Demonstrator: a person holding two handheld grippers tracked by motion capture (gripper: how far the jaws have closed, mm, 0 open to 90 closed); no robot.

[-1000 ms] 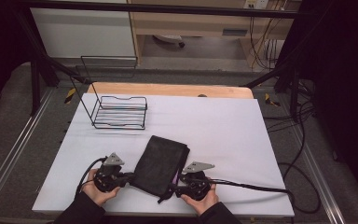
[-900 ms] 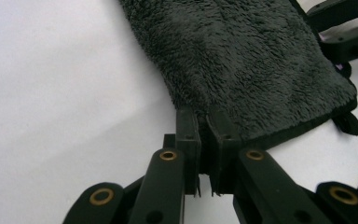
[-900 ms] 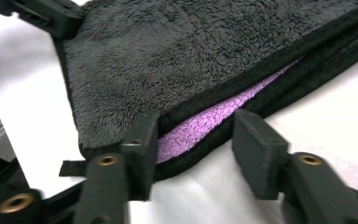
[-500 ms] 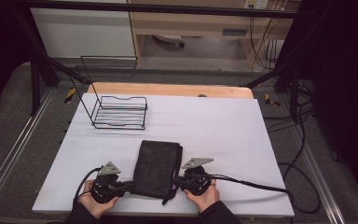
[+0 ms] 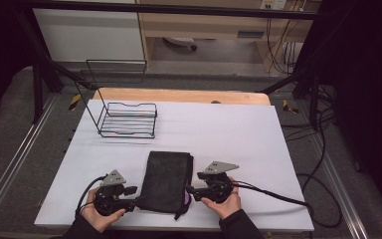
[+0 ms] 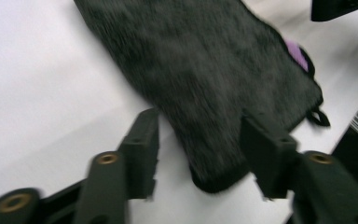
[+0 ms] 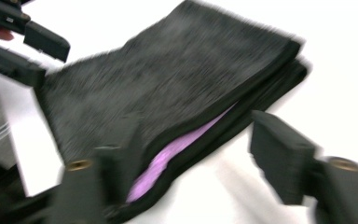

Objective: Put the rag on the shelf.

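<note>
A white sheet (image 5: 229, 134) covers the table, with a strip of bare wooden tabletop (image 5: 179, 95) showing along its far edge. Grey carpet (image 5: 10, 134) lies on both sides. Beyond stand a white panel (image 5: 89, 35) and a wooden shelf unit (image 5: 204, 25). Black cables (image 5: 323, 149) trail across the floor at right. Lighting is dim.

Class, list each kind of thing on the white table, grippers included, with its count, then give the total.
Folded black cloth: 1
Wire rack: 1
Grippers, left gripper and right gripper: 2
Total: 4
</note>
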